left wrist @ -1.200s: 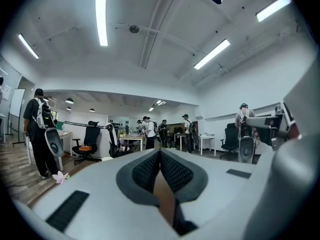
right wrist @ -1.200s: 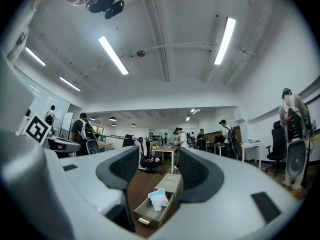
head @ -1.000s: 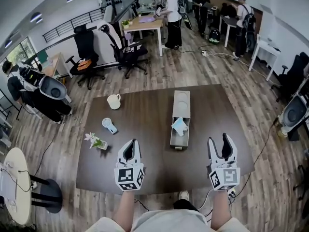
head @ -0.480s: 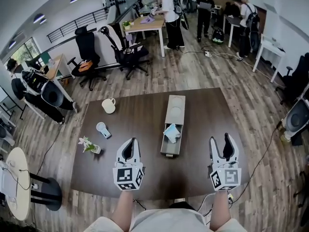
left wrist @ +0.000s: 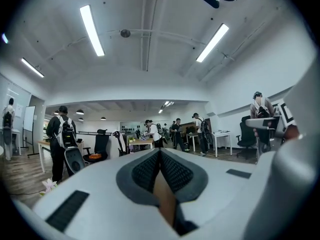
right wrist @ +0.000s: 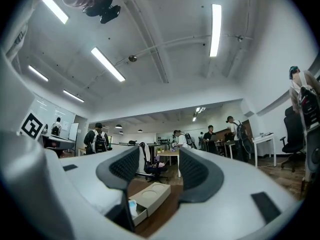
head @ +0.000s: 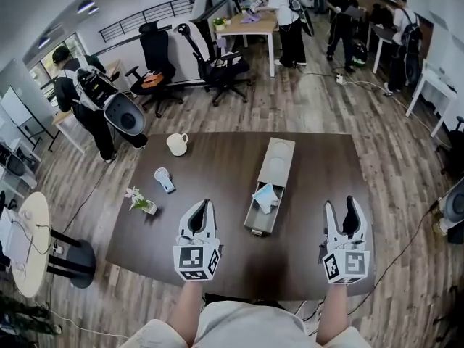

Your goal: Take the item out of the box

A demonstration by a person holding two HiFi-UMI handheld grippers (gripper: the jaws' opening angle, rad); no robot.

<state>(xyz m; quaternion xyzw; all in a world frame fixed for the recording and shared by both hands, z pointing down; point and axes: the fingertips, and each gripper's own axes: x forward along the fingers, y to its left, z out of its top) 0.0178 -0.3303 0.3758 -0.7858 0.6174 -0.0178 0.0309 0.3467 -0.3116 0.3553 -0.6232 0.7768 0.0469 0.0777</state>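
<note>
A long, narrow beige box (head: 278,164) lies in the middle of the dark table (head: 312,165), its near end pulled open like a drawer. A light blue and white item (head: 267,196) lies in that open end. My left gripper (head: 201,210) hovers over the table left of the box, its pads pressed together with nothing between them (left wrist: 160,156). My right gripper (head: 341,207) hovers right of the box, open and empty. In the right gripper view (right wrist: 160,166) the box (right wrist: 152,195) and the item (right wrist: 131,205) show between its jaws, well ahead.
A white mug (head: 176,143), a small white and blue gadget (head: 164,179) and a small flower pot (head: 141,203) stand on the table's left part. Office chairs (head: 225,67), desks and several people fill the room behind. The table's front edge lies just under both grippers.
The head camera has swung, so the table and room sit differently in view. Both grippers keep their stance beside the box. Box and item lie as before.
</note>
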